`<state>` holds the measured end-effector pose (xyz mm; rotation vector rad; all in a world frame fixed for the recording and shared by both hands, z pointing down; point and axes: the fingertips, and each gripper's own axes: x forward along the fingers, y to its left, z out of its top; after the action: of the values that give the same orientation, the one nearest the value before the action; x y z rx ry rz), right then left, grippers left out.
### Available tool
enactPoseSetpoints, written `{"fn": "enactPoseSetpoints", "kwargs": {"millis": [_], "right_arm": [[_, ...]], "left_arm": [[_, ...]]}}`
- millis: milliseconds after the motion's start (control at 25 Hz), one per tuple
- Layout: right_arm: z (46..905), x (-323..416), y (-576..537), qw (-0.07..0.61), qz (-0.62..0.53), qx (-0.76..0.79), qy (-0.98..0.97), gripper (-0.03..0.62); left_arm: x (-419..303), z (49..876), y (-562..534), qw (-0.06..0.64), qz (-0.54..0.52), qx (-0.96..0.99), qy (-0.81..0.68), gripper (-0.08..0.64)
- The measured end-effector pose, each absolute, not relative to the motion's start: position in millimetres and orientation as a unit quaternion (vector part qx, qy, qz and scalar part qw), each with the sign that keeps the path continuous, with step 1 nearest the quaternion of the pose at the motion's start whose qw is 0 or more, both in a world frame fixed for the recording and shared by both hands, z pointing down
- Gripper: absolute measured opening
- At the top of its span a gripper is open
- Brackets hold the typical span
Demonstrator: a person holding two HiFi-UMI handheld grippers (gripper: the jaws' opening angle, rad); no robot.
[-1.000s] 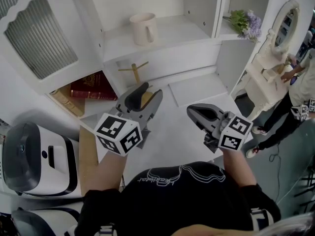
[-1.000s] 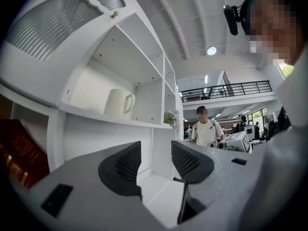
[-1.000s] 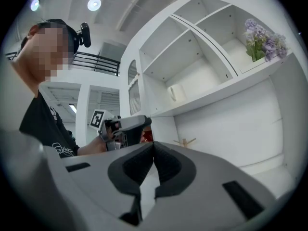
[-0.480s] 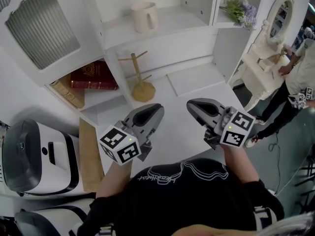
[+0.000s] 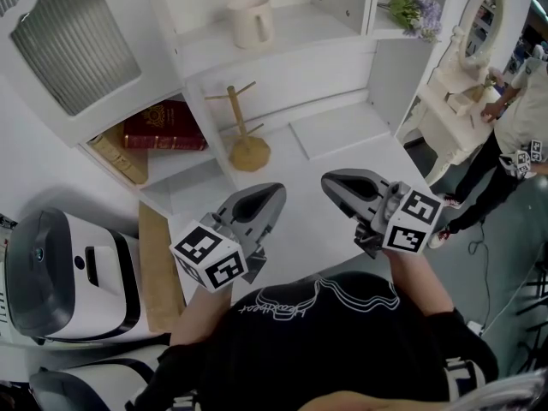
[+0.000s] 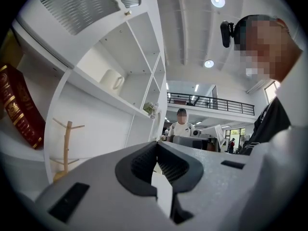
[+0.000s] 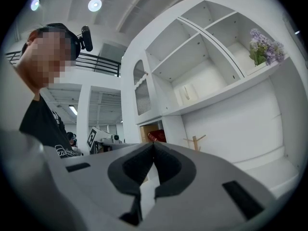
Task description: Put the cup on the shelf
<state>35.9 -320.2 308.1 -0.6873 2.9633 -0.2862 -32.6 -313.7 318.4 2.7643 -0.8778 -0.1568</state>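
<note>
Left hand-held gripper [image 5: 271, 199] clenched, nothing between the pads; right hand-held gripper [image 5: 332, 181] likewise clenched and empty, both held over the white desk [image 5: 300, 178]. Just beyond, wooden mug tree [image 5: 244, 139] standing on the desk, red book [image 5: 163, 128] in the low compartment beside it. Cup [image 5: 251, 21] upright on the shelf [image 5: 308, 32] above, well apart from both. White appliance [image 5: 60, 268] seen in the head view alone; ceiling light [image 6: 217, 0] and balcony railing [image 6: 211, 102] in the gripper views alone.

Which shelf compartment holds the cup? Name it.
The upper middle compartment: the cream cup stands there alone; flowers occupy the one to its right, books the lower left one.
</note>
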Motion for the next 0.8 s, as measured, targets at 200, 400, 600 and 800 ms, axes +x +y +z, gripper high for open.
{"fn": "enactPoseSetpoints", "kwargs": {"millis": [200, 400, 600, 800], "right_arm": [[307.8, 34.9, -318.4, 0.044, -0.097, -0.226, 0.968, 0.005], [306.1, 33.9, -317.2, 0.043, -0.095, -0.223, 0.969, 0.005], [305.2, 34.1, -318.1, 0.042, -0.093, -0.223, 0.970, 0.005], [306.2, 33.9, -319.5, 0.040, -0.091, -0.221, 0.970, 0.005]], "left_arm": [[-34.7, 319.8, -312.2, 0.121, -0.051, 0.943, -0.305, 0.005], [-36.1, 318.4, -312.8, 0.120, -0.048, 0.941, -0.312, 0.005], [-36.2, 317.1, -312.4, 0.119, -0.047, 0.941, -0.315, 0.005], [-35.7, 318.4, -313.0, 0.119, -0.046, 0.940, -0.317, 0.005]]}}
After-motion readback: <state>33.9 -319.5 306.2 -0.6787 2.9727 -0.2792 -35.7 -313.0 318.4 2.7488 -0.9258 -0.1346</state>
